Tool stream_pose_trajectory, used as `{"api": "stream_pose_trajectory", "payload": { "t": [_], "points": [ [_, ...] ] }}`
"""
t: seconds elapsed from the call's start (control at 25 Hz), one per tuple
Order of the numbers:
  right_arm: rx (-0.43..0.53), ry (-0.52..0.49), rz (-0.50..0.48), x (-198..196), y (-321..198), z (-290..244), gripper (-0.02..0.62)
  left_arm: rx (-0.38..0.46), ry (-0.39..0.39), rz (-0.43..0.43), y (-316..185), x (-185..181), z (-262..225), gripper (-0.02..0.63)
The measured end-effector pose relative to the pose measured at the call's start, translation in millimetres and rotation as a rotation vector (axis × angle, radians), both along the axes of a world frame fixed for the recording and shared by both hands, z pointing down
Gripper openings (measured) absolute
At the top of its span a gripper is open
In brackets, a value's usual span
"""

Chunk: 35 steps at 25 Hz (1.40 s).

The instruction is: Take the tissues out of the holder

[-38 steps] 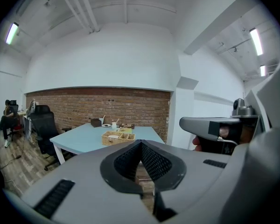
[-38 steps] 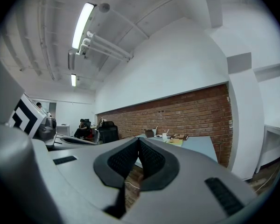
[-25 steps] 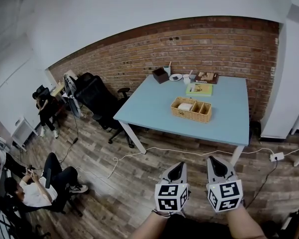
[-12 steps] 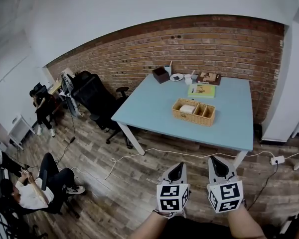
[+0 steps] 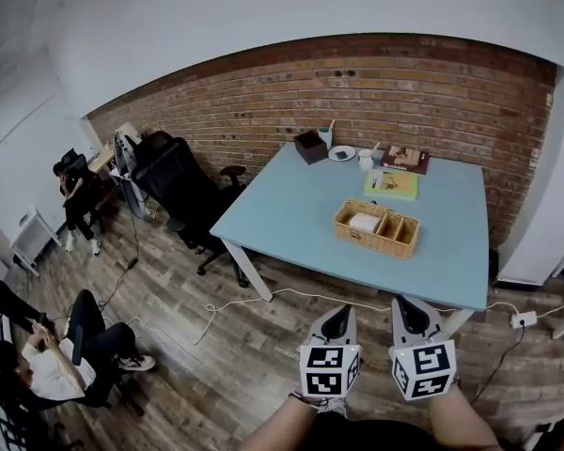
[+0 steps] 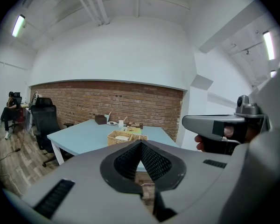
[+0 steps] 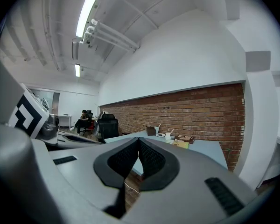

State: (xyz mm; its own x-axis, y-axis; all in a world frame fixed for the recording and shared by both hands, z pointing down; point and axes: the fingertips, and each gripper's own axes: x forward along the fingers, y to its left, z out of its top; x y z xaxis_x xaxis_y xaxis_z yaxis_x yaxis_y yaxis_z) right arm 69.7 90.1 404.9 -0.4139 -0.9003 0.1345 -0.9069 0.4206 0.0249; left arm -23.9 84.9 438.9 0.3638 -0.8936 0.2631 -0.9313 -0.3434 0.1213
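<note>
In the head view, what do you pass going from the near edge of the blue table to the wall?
basket → green book → brown tray → brick wall

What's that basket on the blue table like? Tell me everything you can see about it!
The basket is long and rectangular, woven from tan, wicker-looking strands. Dividers split it into compartments; the one at its left end in the head view holds a white stack of tissues. It sits flat and upright on the light blue table, nearer the front edge. Only the table touches it.
</note>
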Motion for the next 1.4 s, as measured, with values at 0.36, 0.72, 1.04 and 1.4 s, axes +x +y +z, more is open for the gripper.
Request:
{"api": "stream_pose_trajectory", "payload": {
  "t": [0.36, 0.72, 1.04, 1.4],
  "points": [
    [-0.007, 0.023, 0.01, -28, -50, 2, 0.003, -0.022, -0.007, 0.025, -54, -28, 2, 0.0],
    [-0.003, 0.09, -0.002, -66, -98, 6, 0.003, -0.046, 0.01, 0.056, -104, -54, 12, 0.0],
    [0.008, 0.098, 0.058, -93, -139, 11, 0.003, -0.038, -0.01, 0.083, -142, -88, 14, 0.0],
    [-0.037, 0.083, 0.119, -89, -156, 28, 0.003, -0.077, -0.01, 0.115, -165, -95, 31, 0.0]
  ]
}}
